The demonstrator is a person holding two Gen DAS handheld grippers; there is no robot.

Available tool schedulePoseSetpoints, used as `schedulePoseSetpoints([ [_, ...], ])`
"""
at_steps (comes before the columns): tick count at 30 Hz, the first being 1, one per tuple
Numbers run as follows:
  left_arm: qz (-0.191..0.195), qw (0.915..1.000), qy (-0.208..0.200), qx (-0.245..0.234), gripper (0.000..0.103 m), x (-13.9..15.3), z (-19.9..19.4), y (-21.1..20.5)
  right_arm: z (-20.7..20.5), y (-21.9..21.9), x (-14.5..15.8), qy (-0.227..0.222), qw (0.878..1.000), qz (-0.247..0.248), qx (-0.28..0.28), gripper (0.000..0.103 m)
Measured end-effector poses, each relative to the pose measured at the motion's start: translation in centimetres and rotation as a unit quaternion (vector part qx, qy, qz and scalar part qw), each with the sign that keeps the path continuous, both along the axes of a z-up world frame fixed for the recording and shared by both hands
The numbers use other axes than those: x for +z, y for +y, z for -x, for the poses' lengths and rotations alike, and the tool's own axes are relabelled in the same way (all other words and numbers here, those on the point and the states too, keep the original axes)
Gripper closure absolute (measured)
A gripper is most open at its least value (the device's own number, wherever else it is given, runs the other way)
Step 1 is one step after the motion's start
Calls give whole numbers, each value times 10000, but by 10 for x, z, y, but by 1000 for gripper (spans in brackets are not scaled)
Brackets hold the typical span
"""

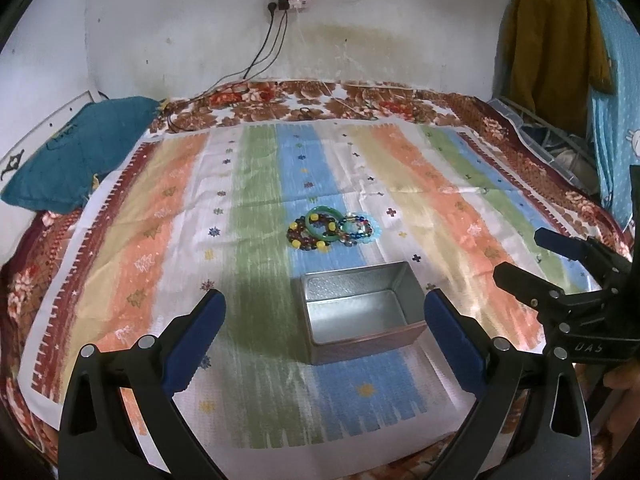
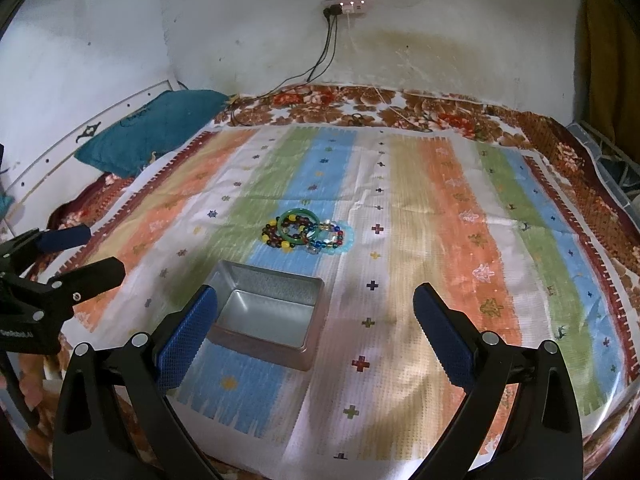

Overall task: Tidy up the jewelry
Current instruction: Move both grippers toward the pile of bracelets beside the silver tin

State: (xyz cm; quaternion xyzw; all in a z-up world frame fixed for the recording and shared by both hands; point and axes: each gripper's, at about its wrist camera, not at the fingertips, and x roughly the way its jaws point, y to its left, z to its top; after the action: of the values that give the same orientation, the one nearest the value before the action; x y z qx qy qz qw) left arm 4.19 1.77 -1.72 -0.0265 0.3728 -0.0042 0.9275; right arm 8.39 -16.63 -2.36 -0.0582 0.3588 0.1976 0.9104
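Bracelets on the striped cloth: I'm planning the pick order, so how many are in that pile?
4, perhaps more hidden: green jade-like bangle on top; dark beaded bracelet with yellow beads beneath it, left; multicoloured glass-bead bracelet right; pale blue ring bracelet at the right edge.

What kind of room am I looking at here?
Most likely a bedroom: a bed spread with a striped cloth, a teal pillow at its head, and clothes hanging by the stained wall.
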Motion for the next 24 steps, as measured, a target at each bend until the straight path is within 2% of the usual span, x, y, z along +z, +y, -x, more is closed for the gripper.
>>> schedulePoseSetpoints([
  [12, -165, 9999, -30, -9, 6, -2, -5, -3, -9, -3, -9, 127, 9999, -113, -14, 4],
  [24, -200, 9996, 156, 100, 6, -8, -23, -3, -29, -4, -16, 241, 9996, -37, -108, 4],
])
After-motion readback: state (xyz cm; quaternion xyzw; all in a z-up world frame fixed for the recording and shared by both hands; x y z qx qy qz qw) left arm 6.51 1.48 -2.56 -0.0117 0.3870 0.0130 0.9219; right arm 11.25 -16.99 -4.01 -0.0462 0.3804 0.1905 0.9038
